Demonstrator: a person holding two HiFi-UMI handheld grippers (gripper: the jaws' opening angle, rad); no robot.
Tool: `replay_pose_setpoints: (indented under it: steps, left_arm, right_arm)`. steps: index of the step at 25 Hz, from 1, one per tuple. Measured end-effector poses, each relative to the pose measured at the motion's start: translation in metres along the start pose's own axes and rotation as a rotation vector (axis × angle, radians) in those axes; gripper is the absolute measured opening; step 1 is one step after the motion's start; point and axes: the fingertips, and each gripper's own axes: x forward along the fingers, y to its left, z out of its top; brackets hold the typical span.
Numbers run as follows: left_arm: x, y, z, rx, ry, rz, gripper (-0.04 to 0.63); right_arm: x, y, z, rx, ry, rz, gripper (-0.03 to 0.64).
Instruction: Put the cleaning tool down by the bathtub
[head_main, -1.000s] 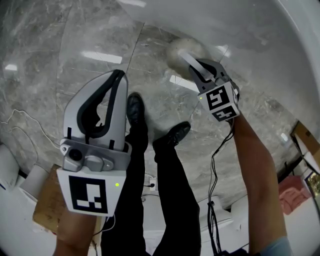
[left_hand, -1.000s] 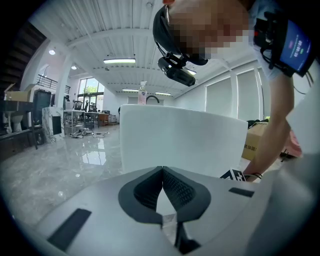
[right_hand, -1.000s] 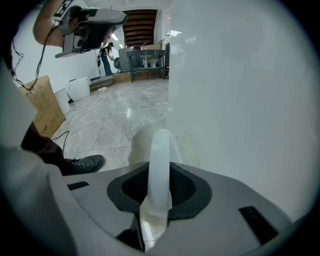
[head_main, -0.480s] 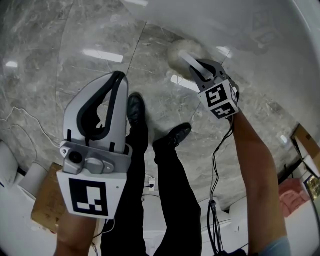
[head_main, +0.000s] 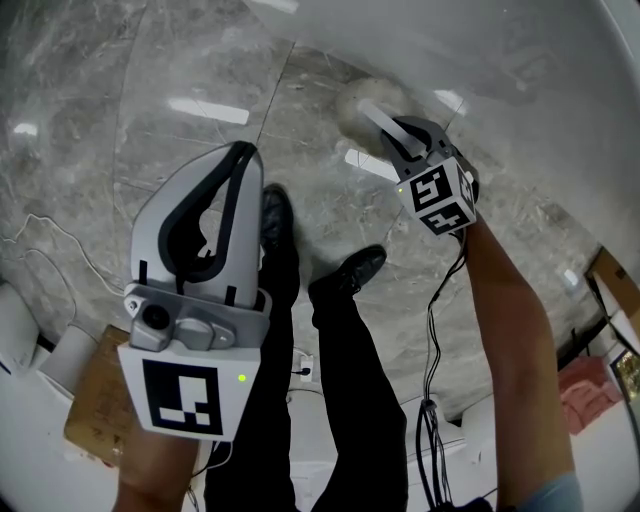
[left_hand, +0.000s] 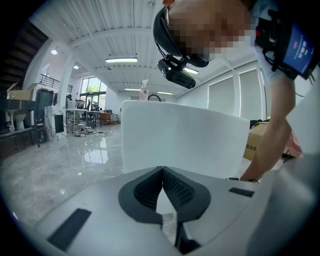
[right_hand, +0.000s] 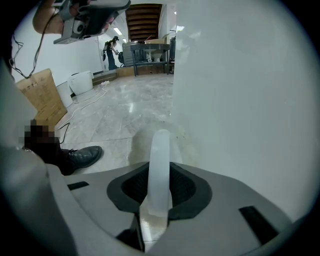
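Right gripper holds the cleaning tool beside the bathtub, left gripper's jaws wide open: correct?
No: the left gripper is shut, nothing between its jaws, per the left gripper view. The right gripper does hold the cleaning tool beside the bathtub.

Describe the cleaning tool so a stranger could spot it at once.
Find the white bathtub at the top right. By its wall is the tool: a pale round pad on a translucent handle, the only thing held in the right gripper.
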Motion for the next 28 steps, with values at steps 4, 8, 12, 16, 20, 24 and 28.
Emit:
replay_pose_setpoints:
  steps: [4,8,12,16,20,24,28]
  left_arm:
    - [-0.002,-0.001,-0.001,-0.002,-0.002,0.006,0.017]
    - [-0.004,-0.001,0.000,0.004,0.000,0.008,0.017]
    - [-0.005,0.000,0.000,0.010,0.001,0.009,0.017]
    - [-0.006,-0.005,0.002,0.010,-0.005,0.007,0.017]
    - [-0.005,-0.010,0.002,0.015,-0.002,-0.002,0.017]
    - [-0.004,-0.012,0.003,0.023,-0.005,-0.002,0.017]
    - [-0.004,-0.019,0.012,0.028,-0.019,-0.008,0.017]
  right_arm:
    - [0.003,0.000,-0.004,-0.008,0.011,-0.012,0.098]
    - [0.007,0.002,-0.010,0.000,0.022,-0.021,0.099]
    - [0.008,0.002,-0.009,0.000,0.018,-0.030,0.100]
    - [0.008,-0.002,-0.009,-0.007,0.025,-0.059,0.111]
    - [0.009,-0.006,-0.015,0.017,0.035,-0.069,0.158]
    - [0.004,-0.006,-0.016,0.030,0.022,-0.079,0.158]
    - [-0.006,-0.004,-0.012,0.044,0.003,-0.091,0.154]
